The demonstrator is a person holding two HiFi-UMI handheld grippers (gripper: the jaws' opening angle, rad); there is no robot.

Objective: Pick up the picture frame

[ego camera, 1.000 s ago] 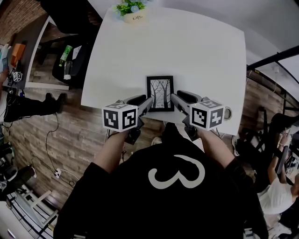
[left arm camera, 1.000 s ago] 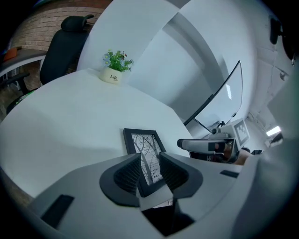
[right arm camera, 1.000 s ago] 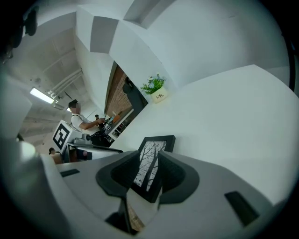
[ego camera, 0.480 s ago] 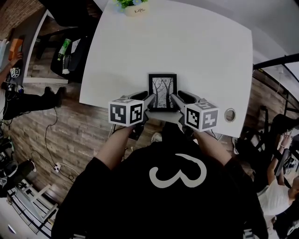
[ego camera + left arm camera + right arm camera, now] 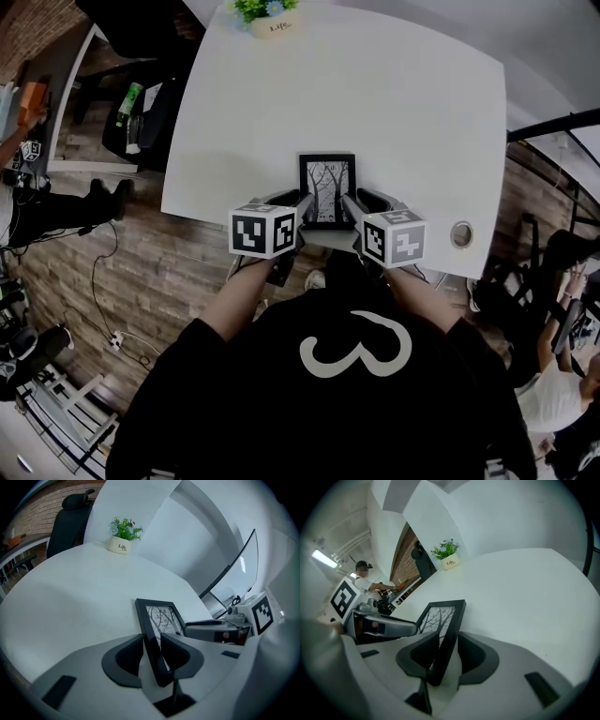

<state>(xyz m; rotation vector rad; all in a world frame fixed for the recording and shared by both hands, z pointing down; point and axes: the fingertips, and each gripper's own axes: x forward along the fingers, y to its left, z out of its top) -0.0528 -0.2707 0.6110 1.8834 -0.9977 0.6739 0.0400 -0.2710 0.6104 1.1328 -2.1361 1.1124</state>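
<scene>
The thin black-bordered picture frame with a bare-tree print [image 5: 326, 190] sits on the white rounded table [image 5: 403, 112], close to the table's near edge and roughly midway along it. From these angles I honestly can't tell whether it's lying flat or propped up a bit.

The left gripper [image 5: 152, 641] has the frame's left border sitting right between its jaws. The right gripper [image 5: 447, 637] has the right border the same way. Both sets of jaws have just been opening and are spread about as wide as they go. The dark pads sit right next to the border on each side, but I'd say nothing is actually clamped yet. Both grippers come in over the table's near edge, angled down and slightly inward.

So I'd call this the line-up step. The frame is bracketed on both sides but not gripped, and it hasn't left the table.

The next move should be to close both pairs of jaws on the borders at about the same time, then lift evenly so the frame doesn't twist or slip out of one side.

Otherwise there's just a small white pot of green plants with blue flowers [image 5: 272, 23] at the table's far edge, and a round cable grommet [image 5: 460, 232] by the near right corner. Both are well out of the way.
</scene>
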